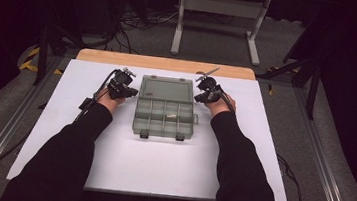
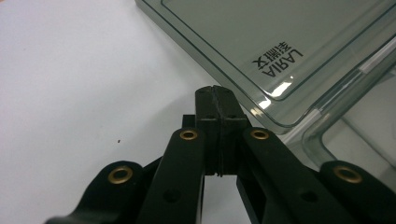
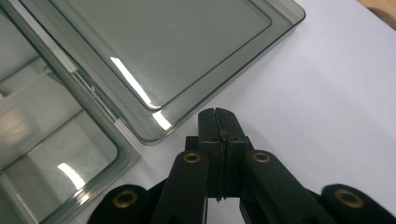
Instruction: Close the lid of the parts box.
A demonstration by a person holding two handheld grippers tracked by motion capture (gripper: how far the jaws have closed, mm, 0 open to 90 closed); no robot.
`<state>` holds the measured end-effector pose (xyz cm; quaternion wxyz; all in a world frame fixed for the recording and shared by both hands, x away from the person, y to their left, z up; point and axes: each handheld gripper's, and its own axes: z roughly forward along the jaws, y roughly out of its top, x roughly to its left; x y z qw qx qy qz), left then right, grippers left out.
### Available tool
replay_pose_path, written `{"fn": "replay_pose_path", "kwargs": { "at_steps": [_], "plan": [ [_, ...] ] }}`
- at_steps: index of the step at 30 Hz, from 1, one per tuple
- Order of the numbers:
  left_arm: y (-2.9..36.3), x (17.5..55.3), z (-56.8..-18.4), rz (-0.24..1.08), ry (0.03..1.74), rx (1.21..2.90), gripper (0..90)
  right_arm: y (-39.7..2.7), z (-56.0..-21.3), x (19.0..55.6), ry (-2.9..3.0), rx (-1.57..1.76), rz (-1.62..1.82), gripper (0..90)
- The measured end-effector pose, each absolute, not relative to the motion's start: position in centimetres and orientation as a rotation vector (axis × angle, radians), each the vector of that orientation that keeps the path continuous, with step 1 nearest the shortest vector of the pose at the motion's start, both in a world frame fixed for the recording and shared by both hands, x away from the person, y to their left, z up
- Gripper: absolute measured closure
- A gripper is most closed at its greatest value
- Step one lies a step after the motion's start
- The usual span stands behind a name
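Black sleeves (image 1: 240, 162), black fingers (image 2: 208, 105), brass rivets (image 2: 188, 135), trailing cables (image 1: 91, 102)

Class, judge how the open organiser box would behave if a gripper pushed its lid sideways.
The box looks like thin clear plastic and holds almost nothing, so it is probably light and would slide on the smooth white sheet. Its lid lies flat, so tipping seems unlikely.

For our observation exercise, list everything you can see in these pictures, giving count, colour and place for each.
Clear grey plastic compartment box: one, lid open and lying flat behind it, mid-table.
Small pale item: one, whitish, in a middle compartment; too small to identify.
White table sheet: one, covering the wooden tabletop.
White metal frame: one, on the grey floor beyond the table.
Left gripper: one, black, shut, at the lid's left corner.
Right gripper: one, black, shut, at the lid's right corner.
Sleeved forearms: two, black, from the bottom edge.
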<state>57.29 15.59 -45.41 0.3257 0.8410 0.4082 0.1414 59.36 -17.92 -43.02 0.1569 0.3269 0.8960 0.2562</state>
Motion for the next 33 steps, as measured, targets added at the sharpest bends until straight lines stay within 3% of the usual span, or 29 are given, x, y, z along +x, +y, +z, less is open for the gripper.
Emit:
{"fn": "replay_pose_path", "kwargs": {
  "at_steps": [33],
  "plan": [
    [15.36, 57.56, -46.02, 0.356, 1.082, 2.199, 89.9, -17.48, -43.84, 59.63, 2.589, 0.921, 0.701, 90.0]
  ]
}}
